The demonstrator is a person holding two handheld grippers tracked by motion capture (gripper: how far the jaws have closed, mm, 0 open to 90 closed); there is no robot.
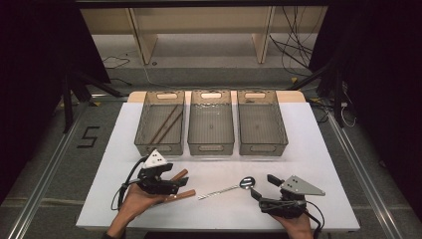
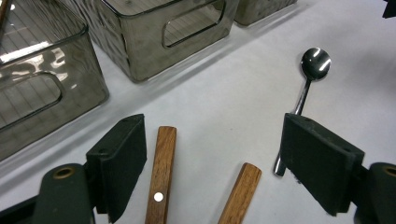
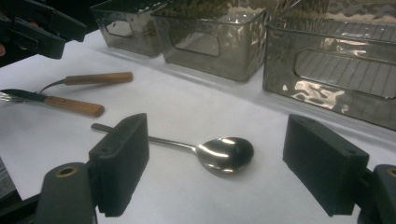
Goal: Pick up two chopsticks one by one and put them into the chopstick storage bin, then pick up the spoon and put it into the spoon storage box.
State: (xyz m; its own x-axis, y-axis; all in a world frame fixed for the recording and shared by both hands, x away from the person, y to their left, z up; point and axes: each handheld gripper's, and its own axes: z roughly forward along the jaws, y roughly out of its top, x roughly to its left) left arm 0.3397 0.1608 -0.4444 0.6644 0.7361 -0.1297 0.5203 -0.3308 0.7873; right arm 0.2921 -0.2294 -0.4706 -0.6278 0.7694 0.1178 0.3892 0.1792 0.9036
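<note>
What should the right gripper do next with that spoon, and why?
Probably ease the right gripper forward and down, then close on the spoon. Its jaws stand open on either side of the bowl but above it, and the spoon lies flat and free on the table.
</note>
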